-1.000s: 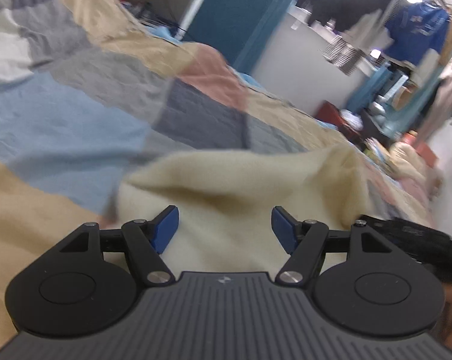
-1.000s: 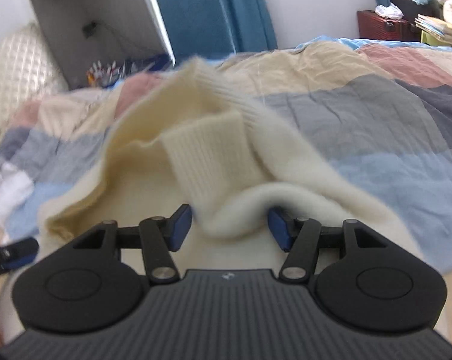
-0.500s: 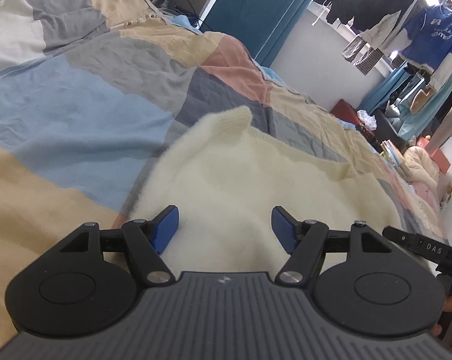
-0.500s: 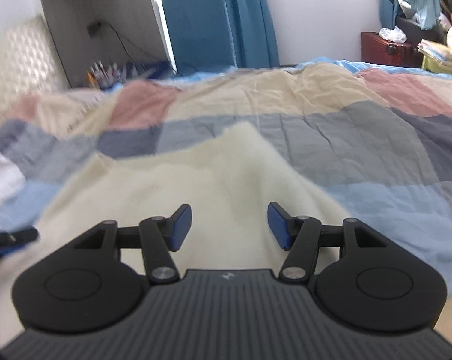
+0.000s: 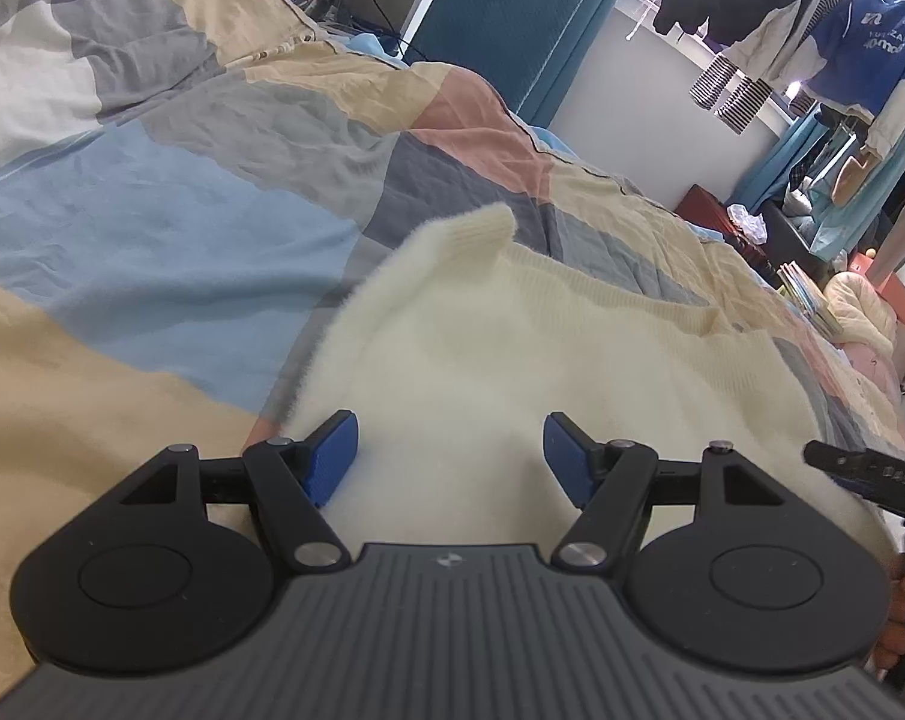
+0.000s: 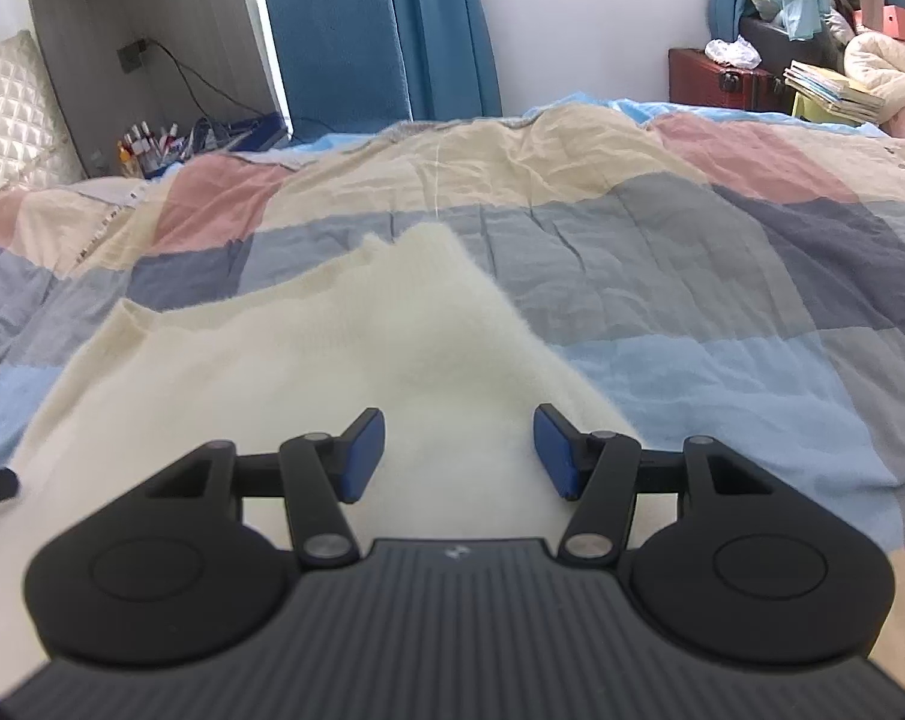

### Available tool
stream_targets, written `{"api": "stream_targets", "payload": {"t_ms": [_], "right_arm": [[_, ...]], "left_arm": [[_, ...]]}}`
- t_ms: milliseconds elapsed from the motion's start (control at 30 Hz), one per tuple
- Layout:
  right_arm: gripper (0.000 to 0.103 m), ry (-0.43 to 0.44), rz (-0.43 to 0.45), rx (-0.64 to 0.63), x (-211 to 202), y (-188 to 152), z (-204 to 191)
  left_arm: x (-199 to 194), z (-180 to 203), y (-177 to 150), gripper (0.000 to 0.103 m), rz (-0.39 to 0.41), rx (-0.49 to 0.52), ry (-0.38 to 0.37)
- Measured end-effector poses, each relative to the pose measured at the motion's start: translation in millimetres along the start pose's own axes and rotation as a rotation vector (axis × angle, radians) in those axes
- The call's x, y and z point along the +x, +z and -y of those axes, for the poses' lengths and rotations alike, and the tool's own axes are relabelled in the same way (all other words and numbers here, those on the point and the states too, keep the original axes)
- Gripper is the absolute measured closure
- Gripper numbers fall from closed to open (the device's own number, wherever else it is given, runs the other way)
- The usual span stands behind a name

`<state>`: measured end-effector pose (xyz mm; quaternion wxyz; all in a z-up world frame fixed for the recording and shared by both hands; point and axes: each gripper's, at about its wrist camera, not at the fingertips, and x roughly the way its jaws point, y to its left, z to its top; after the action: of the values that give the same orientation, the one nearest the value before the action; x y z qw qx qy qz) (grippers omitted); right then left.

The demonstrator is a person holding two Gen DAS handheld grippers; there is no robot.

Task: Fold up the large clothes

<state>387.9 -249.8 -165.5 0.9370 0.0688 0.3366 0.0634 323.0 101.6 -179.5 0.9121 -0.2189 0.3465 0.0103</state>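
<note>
A cream knitted sweater [image 5: 512,348] lies spread on a patchwork quilt [image 5: 152,222], with a ribbed cuff [image 5: 476,228] at its far end. My left gripper [image 5: 449,456] hovers open over the sweater's near part, nothing between its blue pads. In the right wrist view the same sweater [image 6: 308,360] stretches away on the quilt [image 6: 692,276], and my right gripper [image 6: 458,450] stands open above it, its pads clear of the cloth. The right gripper's tip [image 5: 860,471] shows at the left view's right edge.
A blue padded chair [image 6: 338,36] and blue curtain stand beyond the bed. Clothes [image 5: 860,30] hang on a rail at the right. A red trunk [image 6: 722,78], stacked books [image 6: 830,87] and a bedside shelf with small bottles [image 6: 146,144] border the bed.
The right gripper had a bunched fold of the sweater between its pads and let it drop. The sweater went from lifted and moving to lying flat on the quilt.
</note>
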Motion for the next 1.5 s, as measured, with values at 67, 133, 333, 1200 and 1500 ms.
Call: {"api": "stream_targets", "payload": {"t_ms": [67, 133, 333, 1200, 1500], "right_arm": [[0.045, 0.015, 0.009, 0.006, -9.4, -1.5, -0.6], [0.045, 0.047, 0.015, 0.007, -19.3, -4.3, -1.2], [0.045, 0.088, 0.033, -0.065, -40.6, -12.9, -13.7], [0.044, -0.206, 0.017, -0.155, -35.4, -27.2, -0.1], [0.043, -0.224, -0.032, -0.109, -25.6, -30.2, 5.9]], "left_arm": [[-0.4, 1.1, -0.5, 0.030, 0.001, 0.006, 0.005], [-0.6, 2.6, -0.7, 0.030, 0.001, 0.015, 0.011], [-2.3, 9.0, -3.2, 0.029, 0.009, 0.050, 0.031], [-10.4, 11.3, -7.4, 0.029, 0.023, 0.076, 0.036], [-21.6, 12.5, -9.7, 0.024, 0.029, 0.072, 0.021]]}}
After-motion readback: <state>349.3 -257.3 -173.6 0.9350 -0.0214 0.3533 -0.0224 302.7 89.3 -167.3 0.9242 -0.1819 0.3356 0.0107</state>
